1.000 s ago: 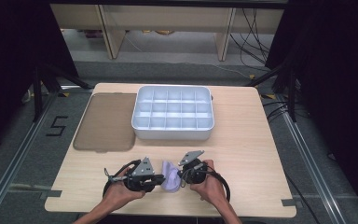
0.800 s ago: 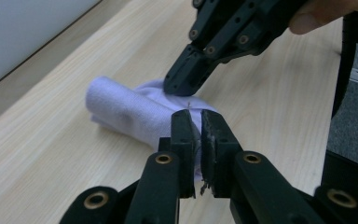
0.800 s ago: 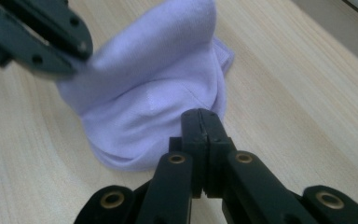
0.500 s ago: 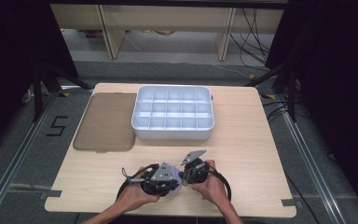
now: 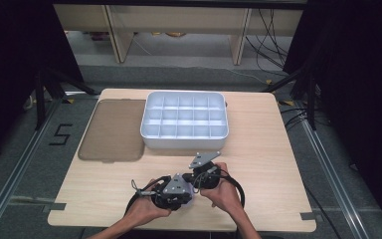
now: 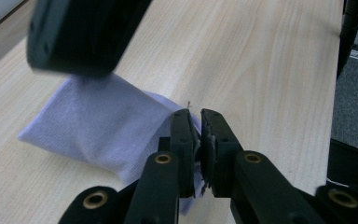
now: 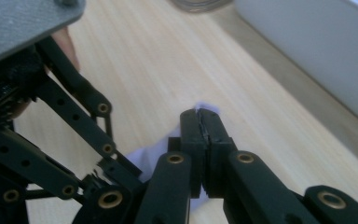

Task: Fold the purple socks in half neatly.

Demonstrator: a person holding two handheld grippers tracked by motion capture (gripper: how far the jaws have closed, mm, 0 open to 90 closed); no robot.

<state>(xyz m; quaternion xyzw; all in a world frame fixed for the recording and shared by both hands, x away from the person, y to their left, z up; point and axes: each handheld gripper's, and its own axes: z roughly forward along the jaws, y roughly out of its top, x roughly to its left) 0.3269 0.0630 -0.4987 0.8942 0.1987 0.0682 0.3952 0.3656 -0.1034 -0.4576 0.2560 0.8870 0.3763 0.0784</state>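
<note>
A small lavender cloth lies on the wooden table near its front edge. My left gripper is shut on one edge of the cloth. My right gripper is shut on a corner of the cloth, whose tip pokes out above the jaws. In the high view the left gripper and right gripper sit almost touching, and only a sliver of cloth peeks from under them. The right gripper's black body hangs over the cloth in the left gripper view.
A white tray with several empty compartments stands at the table's middle back, its wall close to the right gripper. A flat brown lid lies to the tray's left. Bare wood stretches to both sides of the hands.
The left gripper has moved right until it meets the right gripper. The cloth that showed between them is now mostly covered. The right gripper has barely moved.
</note>
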